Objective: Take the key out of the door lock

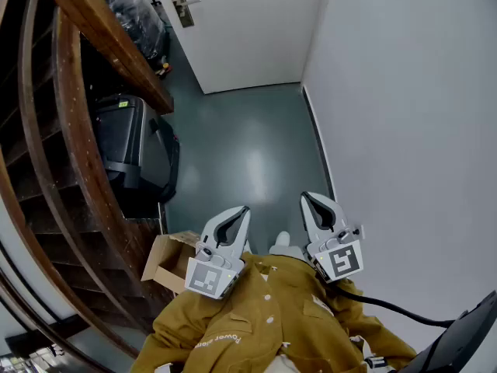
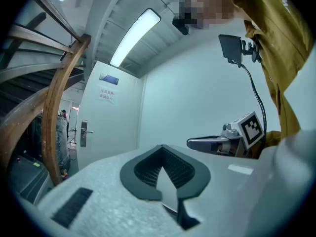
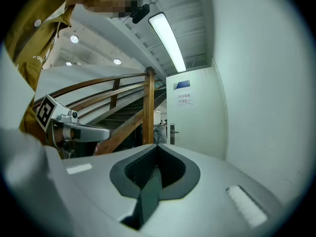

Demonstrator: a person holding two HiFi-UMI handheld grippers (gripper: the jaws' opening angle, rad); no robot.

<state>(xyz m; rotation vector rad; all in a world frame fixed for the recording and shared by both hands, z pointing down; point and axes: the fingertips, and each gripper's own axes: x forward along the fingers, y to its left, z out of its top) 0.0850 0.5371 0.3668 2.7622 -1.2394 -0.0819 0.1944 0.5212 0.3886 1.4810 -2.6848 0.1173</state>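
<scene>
Key is too small to make out in any view; the door lock (image 1: 182, 6), a metal plate with a lever handle, is sitting on the white door (image 1: 248, 37) at the far end of the hallway, well apart from both tools. The person, wearing a mustard jacket (image 1: 264, 317), is holding the two tools low in front of the chest, side by side and pointing toward the door. The left tool (image 1: 242, 211) is showing its jaws pressed together with nothing between them, and its own view confirms the dark pads meeting at the tip (image 2: 162, 148). The right tool (image 1: 307, 200) is likewise closed and empty, its pads meeting in its own view (image 3: 157, 148). Both gripper views are looking down the hallway at the door, where the lock plate is appearing small (image 2: 84, 132) (image 3: 172, 132) under a paper sign (image 2: 107, 95). A wooden stair railing (image 1: 101, 37) is curving along the left side, with a black case (image 1: 132, 150) and an open cardboard box (image 1: 167, 259) lying beneath it on the grey-green floor (image 1: 241, 154). A plain pale wall (image 1: 404, 115) is running along the right, and a long ceiling light (image 2: 136, 36) is glowing overhead.
</scene>
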